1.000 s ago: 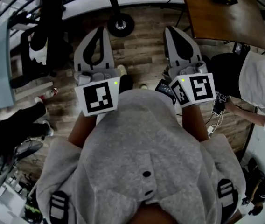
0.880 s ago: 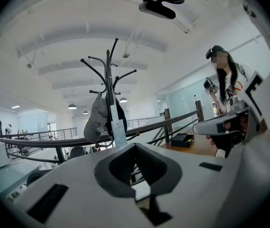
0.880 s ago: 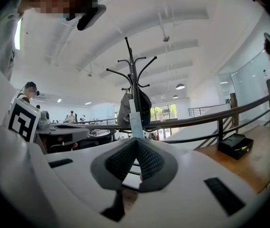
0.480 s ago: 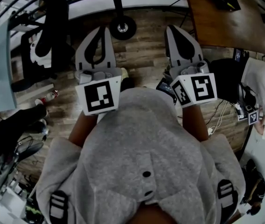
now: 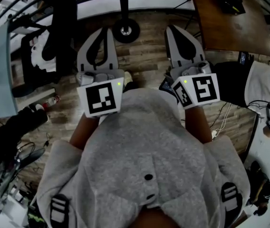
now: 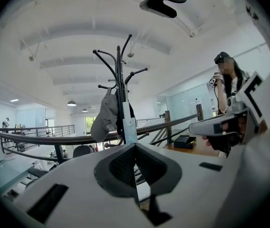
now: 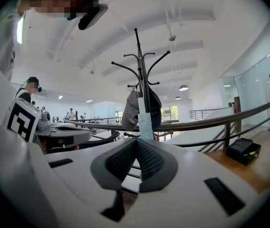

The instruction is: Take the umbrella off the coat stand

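Two claws are in play, and both are pressed together with nothing between them: the left claw [image 6: 135, 145] and the right claw [image 7: 136, 141] each show their dark ribbed pads meeting in one closed line. In the head view they lie side by side, apart from each other, in front of the person's grey sweater [image 5: 144, 146]. Their marker cubes are turned up to the camera and the bare forearms [image 5: 83, 133] run back under them. Both point forward and almost level, over the wooden floor [image 5: 147, 56]. Ahead of both tips, well apart from them, stands the black coat stand [image 6: 119, 75], with its round foot on the floor and its hooks spread at the top. The umbrella [image 6: 129, 122], pale and folded, hangs upright against the pole. A grey cap [image 6: 104, 120] hangs just beside it, on its left in both gripper views. A dark railing [image 6: 40, 139] crosses behind the stand, and a brown worktop [image 5: 225, 20] lies to the right
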Demonstrator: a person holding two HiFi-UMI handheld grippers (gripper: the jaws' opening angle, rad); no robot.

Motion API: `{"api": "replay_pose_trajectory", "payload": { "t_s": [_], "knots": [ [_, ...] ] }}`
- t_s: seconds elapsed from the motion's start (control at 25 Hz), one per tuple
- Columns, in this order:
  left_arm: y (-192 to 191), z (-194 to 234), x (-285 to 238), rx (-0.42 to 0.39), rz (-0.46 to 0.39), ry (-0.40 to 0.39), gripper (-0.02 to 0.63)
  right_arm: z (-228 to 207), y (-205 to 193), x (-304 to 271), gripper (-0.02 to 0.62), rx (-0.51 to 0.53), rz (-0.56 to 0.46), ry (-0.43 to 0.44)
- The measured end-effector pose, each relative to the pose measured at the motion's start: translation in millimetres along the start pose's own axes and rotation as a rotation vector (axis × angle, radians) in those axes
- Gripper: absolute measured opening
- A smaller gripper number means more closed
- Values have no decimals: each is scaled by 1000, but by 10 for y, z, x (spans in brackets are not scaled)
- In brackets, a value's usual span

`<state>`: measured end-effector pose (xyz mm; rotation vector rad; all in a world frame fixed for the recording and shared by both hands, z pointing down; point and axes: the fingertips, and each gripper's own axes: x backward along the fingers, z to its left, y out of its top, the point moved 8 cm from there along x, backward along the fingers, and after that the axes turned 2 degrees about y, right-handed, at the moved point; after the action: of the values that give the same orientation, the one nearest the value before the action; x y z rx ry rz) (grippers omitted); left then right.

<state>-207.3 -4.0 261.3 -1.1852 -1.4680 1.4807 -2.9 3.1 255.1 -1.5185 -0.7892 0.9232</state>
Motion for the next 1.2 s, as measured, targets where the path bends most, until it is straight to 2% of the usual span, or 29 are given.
{"api": "replay_pose_trajectory", "payload": {
  "t_s": [0.28, 0.52, 0.8, 1.0, 1.2],
  "knots": [
    [-65, 263, 2, 11, -1, -26, 15, 222, 27, -194, 9, 35, 13, -20],
    [-55, 307, -3, 39, -12, -39, 15, 254, 102, -195, 9, 63, 20, -44],
    [4, 322, -108, 41, -26, -29, 15, 179, 185, -267, 9, 76, 11, -42],
    [30, 245, -196, 64, -10, -56, 15, 80, 240, -297, 9, 83, -11, -13],
    [48, 274, -475, 54, -9, -44, 15, -136, 283, -527, 9, 89, -43, -1]
  ]
}}
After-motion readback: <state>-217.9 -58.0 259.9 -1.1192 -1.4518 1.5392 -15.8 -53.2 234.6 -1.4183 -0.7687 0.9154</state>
